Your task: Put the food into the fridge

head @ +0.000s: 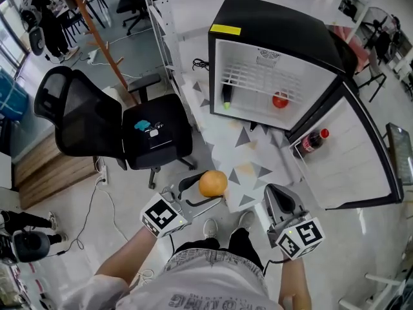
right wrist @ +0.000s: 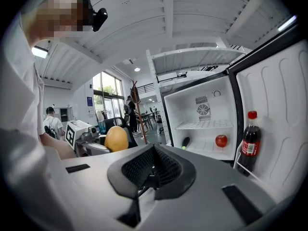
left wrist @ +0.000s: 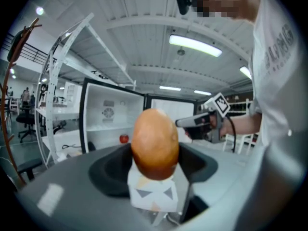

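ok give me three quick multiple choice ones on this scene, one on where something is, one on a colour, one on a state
1. Where is the cola bottle?
A. on the wire shelf
B. in the rack of the open fridge door
C. on the office chair

2. What colour is the fruit in the left gripper?
A. orange
B. green
C. purple

3. How do the jaws of the right gripper stand?
A. wide apart
B. closed on the bottle
C. together, with nothing between them

Answers:
1 B: the bottle stands upright against the door's inner side.
2 A: both gripper views show it as orange.
3 C: the right gripper view shows the pads meeting with nothing between them.
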Tool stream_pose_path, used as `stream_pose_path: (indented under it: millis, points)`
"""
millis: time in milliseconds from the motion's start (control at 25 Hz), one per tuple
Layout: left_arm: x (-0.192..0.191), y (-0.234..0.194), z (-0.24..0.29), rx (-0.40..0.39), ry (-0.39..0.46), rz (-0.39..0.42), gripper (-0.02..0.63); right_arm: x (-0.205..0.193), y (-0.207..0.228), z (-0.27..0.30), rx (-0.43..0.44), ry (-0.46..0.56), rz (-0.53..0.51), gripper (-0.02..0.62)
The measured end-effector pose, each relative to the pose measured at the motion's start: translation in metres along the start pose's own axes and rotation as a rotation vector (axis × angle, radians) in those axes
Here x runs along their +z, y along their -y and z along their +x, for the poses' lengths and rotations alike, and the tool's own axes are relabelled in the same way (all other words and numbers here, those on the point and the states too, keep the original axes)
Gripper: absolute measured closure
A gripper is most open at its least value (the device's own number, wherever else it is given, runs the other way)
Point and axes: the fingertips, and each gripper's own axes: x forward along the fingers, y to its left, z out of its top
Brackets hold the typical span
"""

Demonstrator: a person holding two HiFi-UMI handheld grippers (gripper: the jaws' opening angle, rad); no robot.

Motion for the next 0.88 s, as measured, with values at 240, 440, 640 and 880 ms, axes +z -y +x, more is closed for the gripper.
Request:
stream_pose_path:
  millis: [240,440,640,880]
  points:
    - [0.008,-0.014,0.017,0.013,-0.001,0.037,0.305,0.011,0.021,0.012,-0.011,0.032,-0.028,0.594]
    - [0.015,-0.031,0.041,0.026,-0.019,0.085,0.305,0.020,0.044,0.022,-0.005,0.061,-0.036,0.594]
    - [0.033,-0.050,0.070,0.041,-0.028,0.125,0.305,0.031,0.069,0.033,0.012,0.070,-0.041,0.594]
    - [0.045,-0.072,0.105,0.071,-0.055,0.164,0.305,0.043,0.101,0.049,0.040,0.077,-0.038,0.594]
